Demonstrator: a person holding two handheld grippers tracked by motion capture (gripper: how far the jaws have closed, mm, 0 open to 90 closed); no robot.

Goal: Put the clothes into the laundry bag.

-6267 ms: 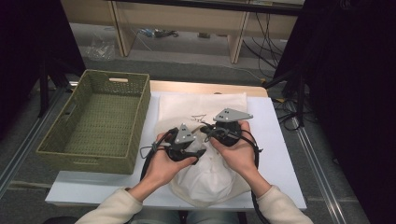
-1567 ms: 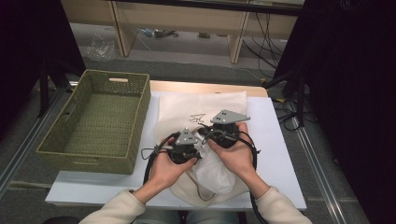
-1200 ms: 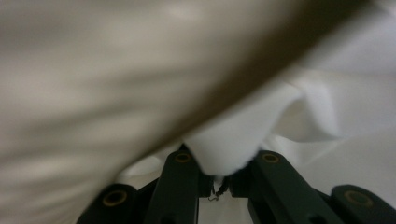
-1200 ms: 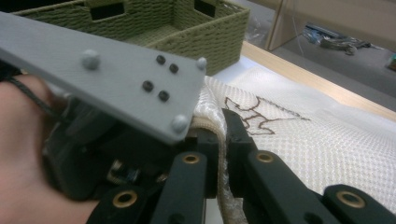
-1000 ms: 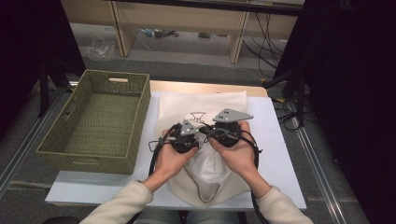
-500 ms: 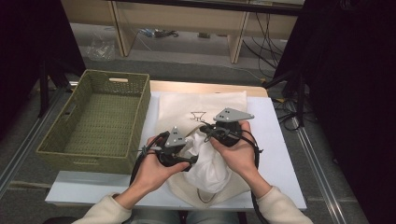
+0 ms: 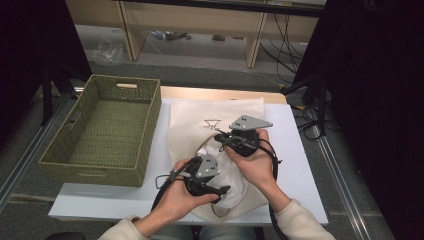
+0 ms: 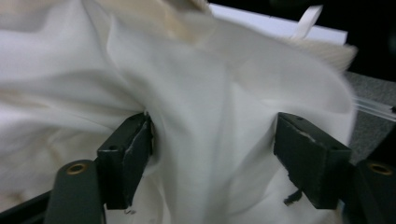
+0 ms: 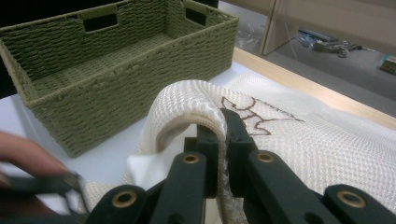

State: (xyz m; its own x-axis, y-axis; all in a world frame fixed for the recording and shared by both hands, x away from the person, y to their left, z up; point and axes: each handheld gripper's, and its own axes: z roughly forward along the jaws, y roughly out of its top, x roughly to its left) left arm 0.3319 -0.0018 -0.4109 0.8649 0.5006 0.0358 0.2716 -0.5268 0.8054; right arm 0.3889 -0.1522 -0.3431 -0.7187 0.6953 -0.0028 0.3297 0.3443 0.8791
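Cream woven cloth bag (image 7: 200, 120) w/ dark line drawing lies on the white table (image 7: 295, 150), just right of the green wicker basket (image 7: 107, 130). A thin white fabric lining (image 8: 196, 116) bunches out at the bag's near end.

Right gripper (image 9: 223, 126): jaws pressed together, pinching a folded edge of the woven bag, lifted into a small hump; basket behind it in the right gripper view. In the high view the right gripper (image 7: 223, 141) sits over mid-bag.

Left gripper (image 8: 212, 144): jaws spread, have just been opening; white lining hangs between them, brushing the left pad, not clamped. In the high view the left gripper (image 7: 222, 190) is at the bag's near end, close to the table's front edge.
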